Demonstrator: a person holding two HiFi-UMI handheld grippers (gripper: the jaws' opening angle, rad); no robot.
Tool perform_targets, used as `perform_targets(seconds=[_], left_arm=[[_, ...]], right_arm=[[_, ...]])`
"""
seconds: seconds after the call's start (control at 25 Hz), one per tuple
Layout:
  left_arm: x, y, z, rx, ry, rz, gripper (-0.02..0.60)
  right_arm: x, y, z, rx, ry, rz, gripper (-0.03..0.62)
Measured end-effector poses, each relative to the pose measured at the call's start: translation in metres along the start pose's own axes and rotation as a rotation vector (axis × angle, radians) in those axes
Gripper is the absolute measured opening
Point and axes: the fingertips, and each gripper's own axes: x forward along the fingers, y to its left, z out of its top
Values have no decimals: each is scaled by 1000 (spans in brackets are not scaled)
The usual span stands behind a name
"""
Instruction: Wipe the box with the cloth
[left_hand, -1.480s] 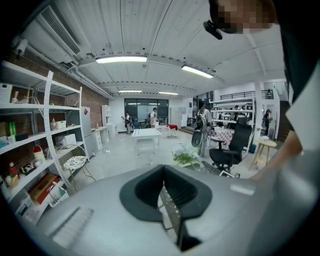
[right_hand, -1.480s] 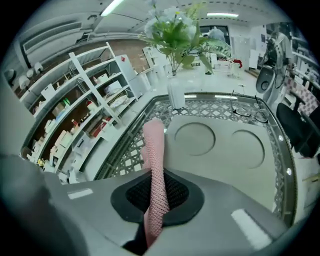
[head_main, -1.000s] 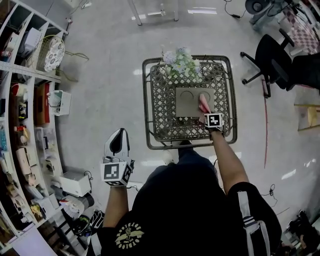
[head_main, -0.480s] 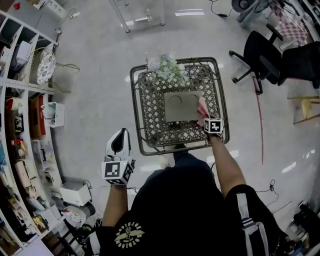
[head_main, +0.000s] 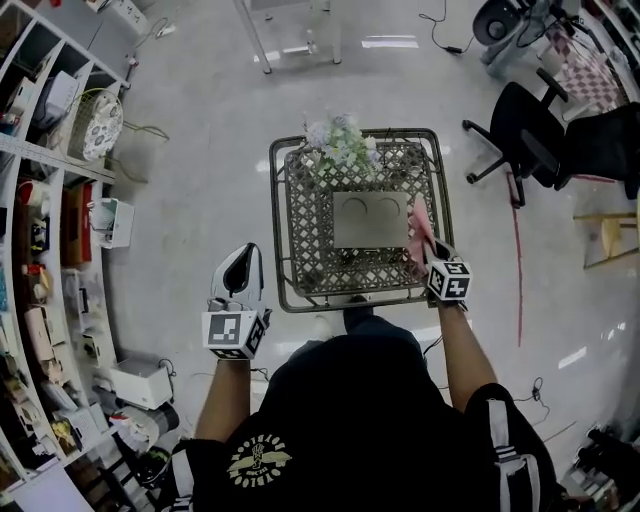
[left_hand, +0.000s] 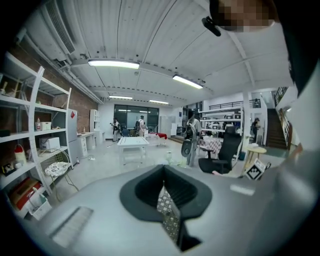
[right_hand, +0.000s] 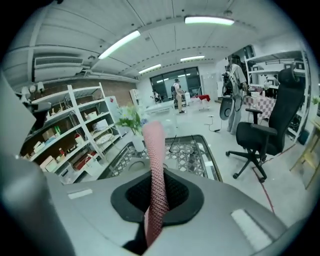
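In the head view a flat grey box (head_main: 368, 219) with two round marks lies on the metal lattice table (head_main: 300, 260). A pink cloth (head_main: 418, 230) hangs beside the box's right edge, clamped in my right gripper (head_main: 426, 252), which is shut on it. The right gripper view has the cloth (right_hand: 155, 165) sticking up from the shut jaws, with the box (right_hand: 134, 164) and table (right_hand: 200, 150) beyond. My left gripper (head_main: 240, 266) is held off the table's left side, above the floor. Its jaws (left_hand: 167, 212) are shut, with nothing in them.
A vase of pale flowers (head_main: 341, 140) stands at the table's far edge. Stocked shelves (head_main: 45, 200) line the left wall. Black office chairs (head_main: 525, 130) stand at the right, and a white table's legs (head_main: 290, 35) are at the back. The person's foot (head_main: 357, 316) is under the near rim.
My right gripper has drawn the pink cloth off the box's right part to beside its right edge, toward the person. The left gripper has stayed where it was.
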Motion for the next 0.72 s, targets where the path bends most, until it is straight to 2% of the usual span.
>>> perform_targets(seconds=[0.28, 0.44, 0.72], left_arm=[[-33, 13, 42, 27, -105, 4, 0], [-56, 15, 65, 49, -165, 0, 0], [-97, 21, 82, 55, -237, 5, 0]], right_arm=[[-90, 45, 69, -42, -234, 41, 17], [-143, 65, 104, -91, -353, 31, 17], [-233, 107, 153, -119, -550, 53, 17]])
